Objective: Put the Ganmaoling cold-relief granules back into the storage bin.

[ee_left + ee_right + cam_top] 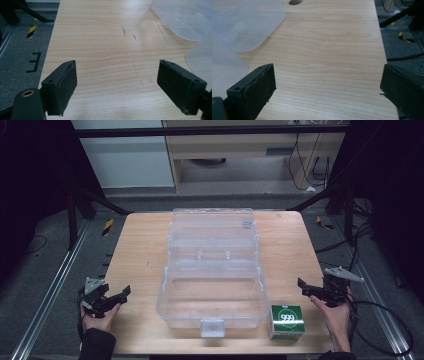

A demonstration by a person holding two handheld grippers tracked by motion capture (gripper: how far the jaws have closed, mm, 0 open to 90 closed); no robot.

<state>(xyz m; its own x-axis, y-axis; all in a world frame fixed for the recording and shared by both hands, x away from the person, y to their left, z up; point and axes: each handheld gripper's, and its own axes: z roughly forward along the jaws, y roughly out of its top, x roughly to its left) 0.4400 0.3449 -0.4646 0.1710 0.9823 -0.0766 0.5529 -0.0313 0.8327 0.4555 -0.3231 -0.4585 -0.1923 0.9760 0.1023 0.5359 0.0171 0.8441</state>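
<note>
The wooden table [140, 250] is the biggest thing here; in the middle of it sits the clear plastic box [212, 300] with its lid [212, 227] folded back and lying flat behind it; the box is wide open and has nothing in it. The small green box [287, 321] with white rings on top stands just beside the clear box's front right corner, near the table's front edge.

Your left gripper [119, 296] is near the left edge of the table, jaws wide apart and holding nothing; your right gripper [306, 287] is near the right edge, jaws also wide apart and holding nothing.

The right gripper is the nearer 1 to the green box, so it looks like the 1 to use; come down from above, put 1 jaw on each flat side and squeeze gently, since cardboard can dent; lift it higher than the clear wall before you move it across.

There is bare wood on both sides of the clear box for your hands; the green box is close to the front edge, so do not push it toward you.
</note>
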